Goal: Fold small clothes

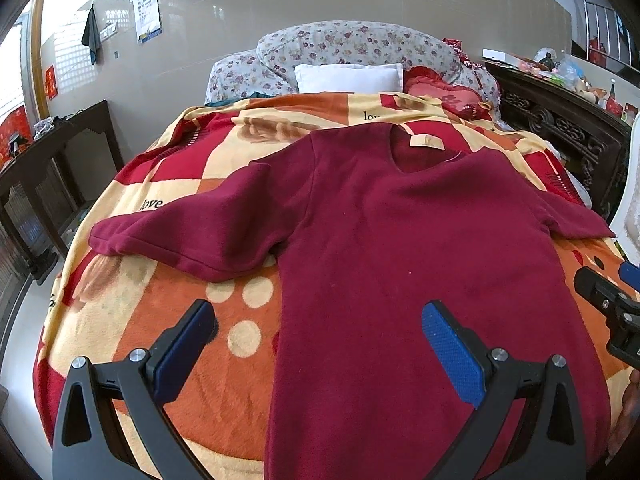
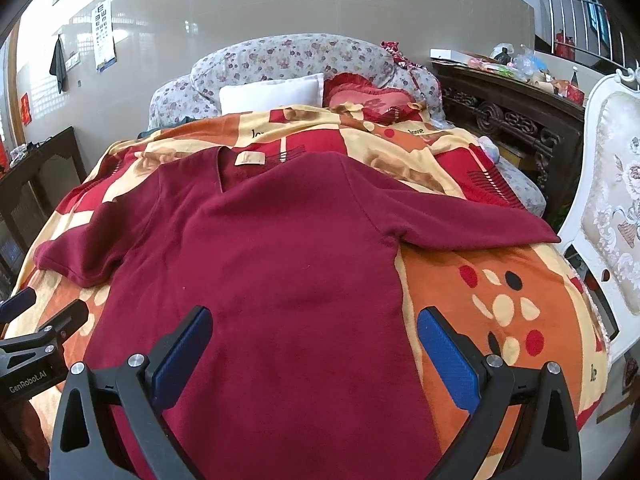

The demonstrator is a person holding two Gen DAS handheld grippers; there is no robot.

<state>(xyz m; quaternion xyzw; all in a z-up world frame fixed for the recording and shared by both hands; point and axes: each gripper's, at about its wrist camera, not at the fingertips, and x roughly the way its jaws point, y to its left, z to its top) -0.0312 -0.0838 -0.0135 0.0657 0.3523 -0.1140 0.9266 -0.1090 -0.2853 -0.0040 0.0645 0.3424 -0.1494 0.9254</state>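
Note:
A dark red short-sleeved shirt (image 1: 400, 240) lies spread flat, neck away from me, on a patterned blanket (image 1: 192, 312); it also shows in the right wrist view (image 2: 272, 264). A tan label (image 1: 426, 142) sits inside its neck. My left gripper (image 1: 320, 344) is open and empty, hovering over the shirt's lower left edge. My right gripper (image 2: 314, 350) is open and empty, over the shirt's lower right edge. Each gripper shows at the edge of the other's view, the right one (image 1: 612, 300) and the left one (image 2: 36, 332).
The blanket (image 2: 500, 300) covers a bed with a white pillow (image 1: 348, 76), a red cushion (image 2: 372, 100) and a floral bolster (image 1: 360, 44) at the head. Dark wooden furniture (image 1: 52, 168) stands left, a carved cabinet (image 2: 512, 120) and a white chair (image 2: 608, 184) right.

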